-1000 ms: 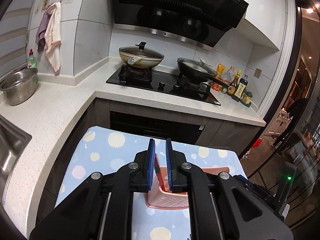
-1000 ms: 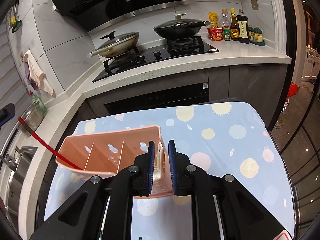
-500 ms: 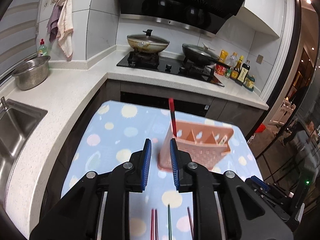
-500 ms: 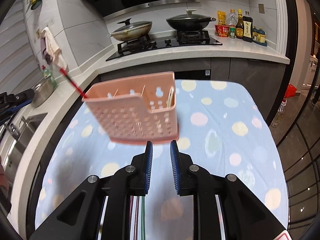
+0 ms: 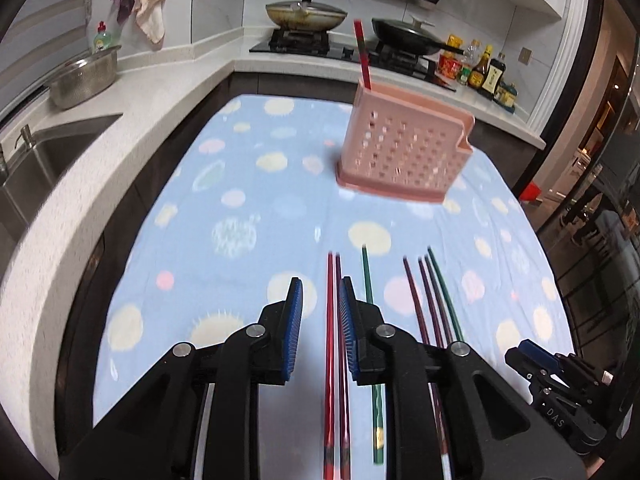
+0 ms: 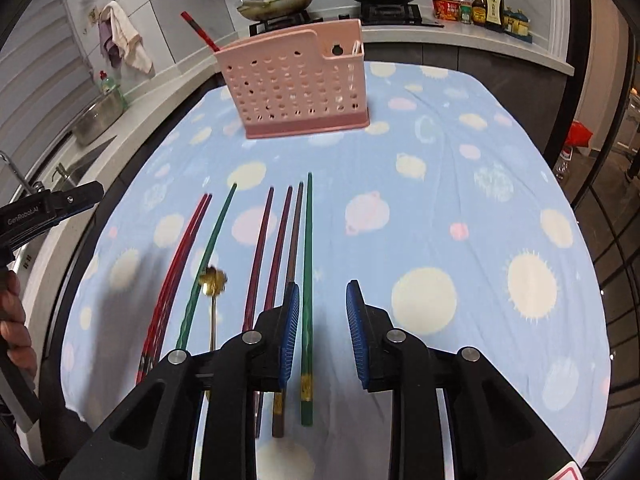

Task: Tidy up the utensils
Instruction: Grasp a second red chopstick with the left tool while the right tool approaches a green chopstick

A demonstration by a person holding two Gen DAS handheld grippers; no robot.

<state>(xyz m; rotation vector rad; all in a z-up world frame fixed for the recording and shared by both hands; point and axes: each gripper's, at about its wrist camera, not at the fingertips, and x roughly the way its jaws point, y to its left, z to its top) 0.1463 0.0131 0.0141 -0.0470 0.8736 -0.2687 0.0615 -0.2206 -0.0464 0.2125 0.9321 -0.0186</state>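
Chopstick butts run under both grippers and out of frame; cloth and holder edges are motion-blurred. Left gripper: jaws slightly apart, red pair between them, pads not pressing. Right gripper: jaws opening over a green chopstick, no contact seen. Gold spoon, two purple sticks and a brown one lie alongside. Pink perforated holder stands upright far across the dotted blue cloth, one red chopstick leaning inside its left end.
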